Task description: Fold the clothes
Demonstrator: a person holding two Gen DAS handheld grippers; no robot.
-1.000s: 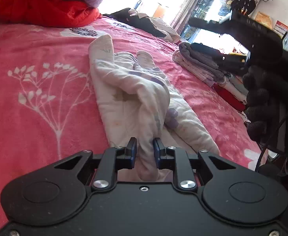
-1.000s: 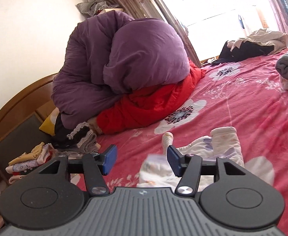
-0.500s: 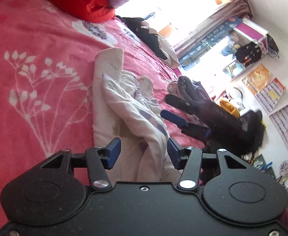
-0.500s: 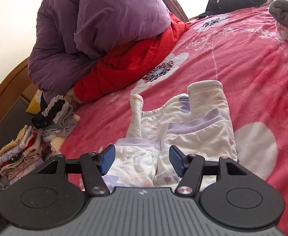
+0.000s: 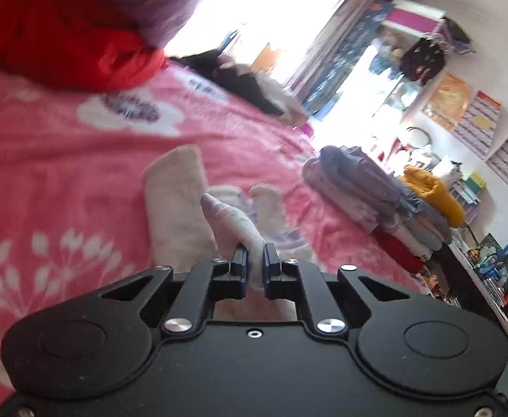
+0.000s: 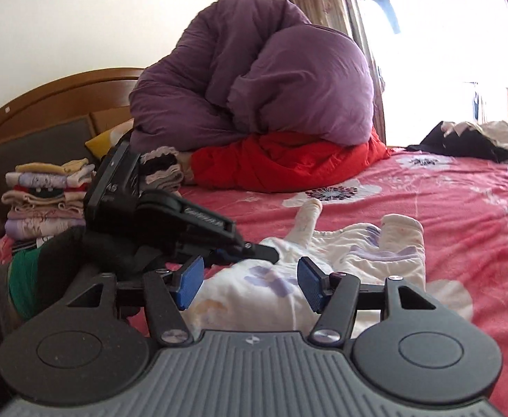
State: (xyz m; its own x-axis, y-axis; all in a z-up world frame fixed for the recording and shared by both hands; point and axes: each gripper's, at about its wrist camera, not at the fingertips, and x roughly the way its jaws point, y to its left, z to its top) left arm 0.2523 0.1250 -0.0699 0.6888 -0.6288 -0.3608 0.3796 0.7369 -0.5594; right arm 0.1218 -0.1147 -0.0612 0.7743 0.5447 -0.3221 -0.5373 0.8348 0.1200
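The left gripper [image 5: 252, 264] is clamped on a raised fold of the white garment [image 6: 323, 264], which lies bunched on the pink bed [image 6: 444, 215], and the right gripper [image 6: 250, 283] stands apart over the near hem. To fold it well, I judge the pinched cloth should be carried flat and low while the right gripper steadies the hem. Beyond there is free bed, but a folded pile [image 5: 358, 187] on the right and the purple quilt [image 6: 271, 80] far behind limit the room.

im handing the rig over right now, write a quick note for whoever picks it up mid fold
Left gripper: shut on a fold of the white floral garment, lifting a ridge of cloth off the bed.
Right gripper: open, empty, low over the garment's near end.
Garment lies bunched on the pink bedspread, legs pointing away.
Folded stack sits to the right, another pile by the headboard.
Done: left grip taken. Left: probably grip with the right, fold it over, flatten, add to a stack.
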